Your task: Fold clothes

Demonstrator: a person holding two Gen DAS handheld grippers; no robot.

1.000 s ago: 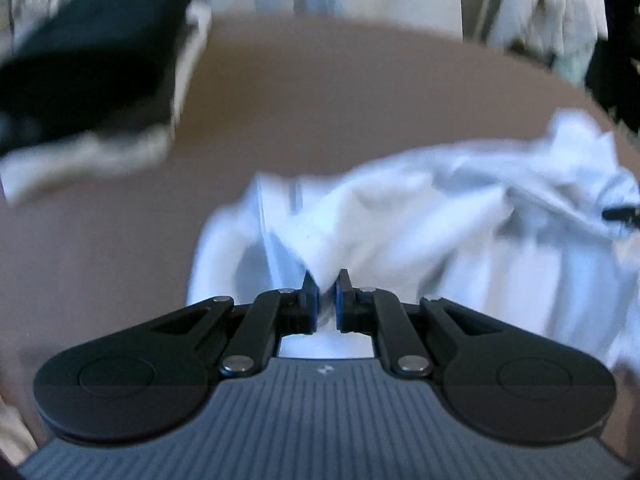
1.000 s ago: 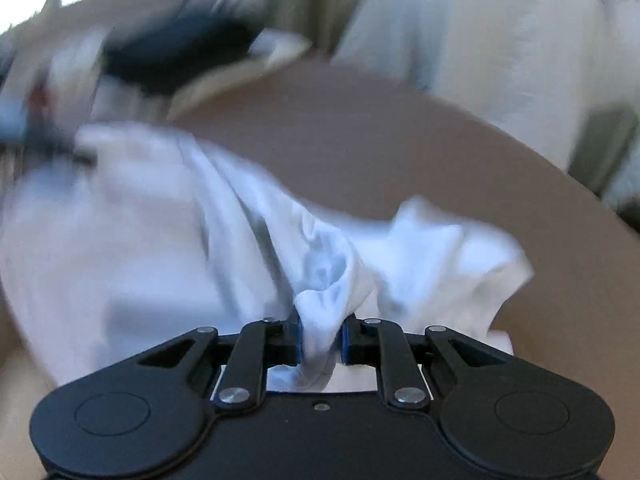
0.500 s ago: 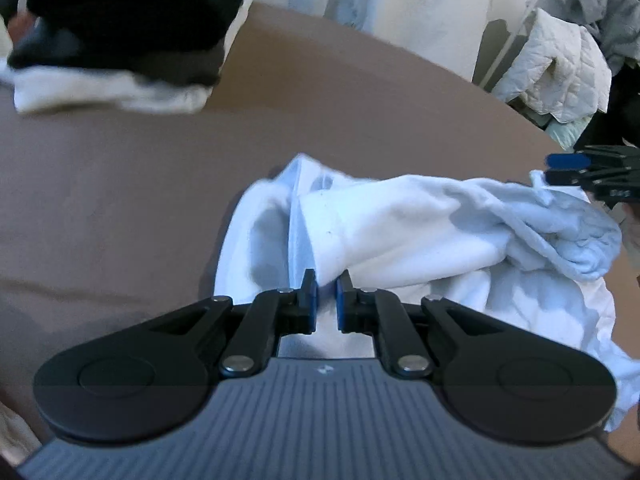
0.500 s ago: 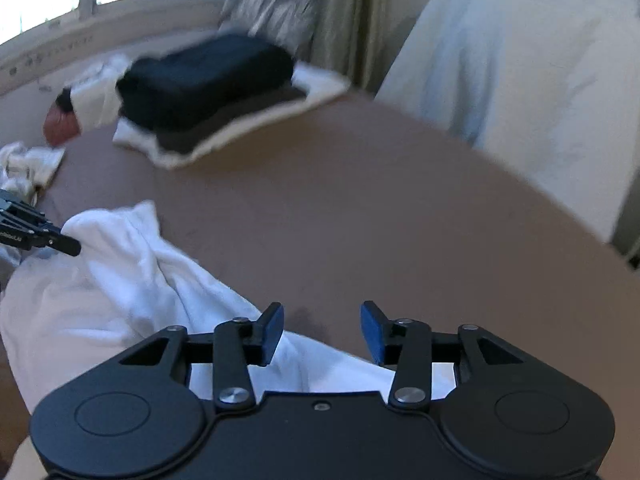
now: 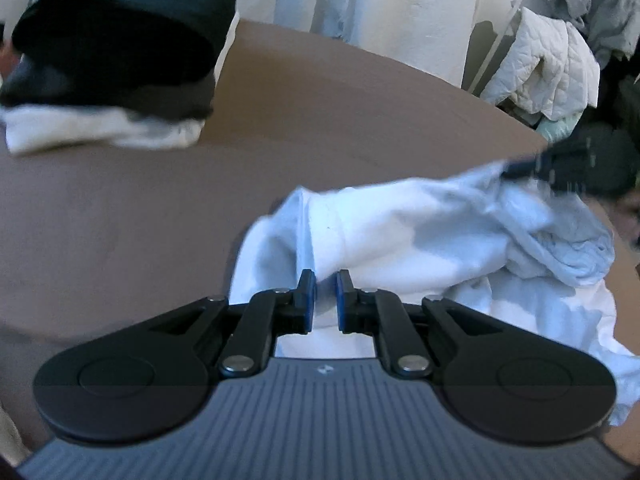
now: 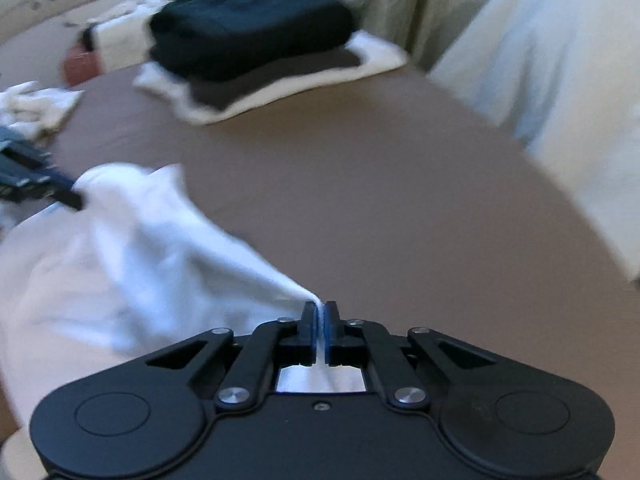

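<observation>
Both my grippers sit low over the brown surface (image 6: 360,184). Left gripper (image 5: 325,300) fingers nearly closed, pinching an edge of the white garment (image 5: 400,236). Right gripper (image 6: 319,320) fingers clamped on another fold of it. Folded dark-and-white stack (image 6: 256,44) lies beyond, well apart. Garment bunched between the grippers.

Brown table (image 6: 360,168) with white garment (image 6: 132,240) and folded clothes stack (image 6: 256,40).
</observation>
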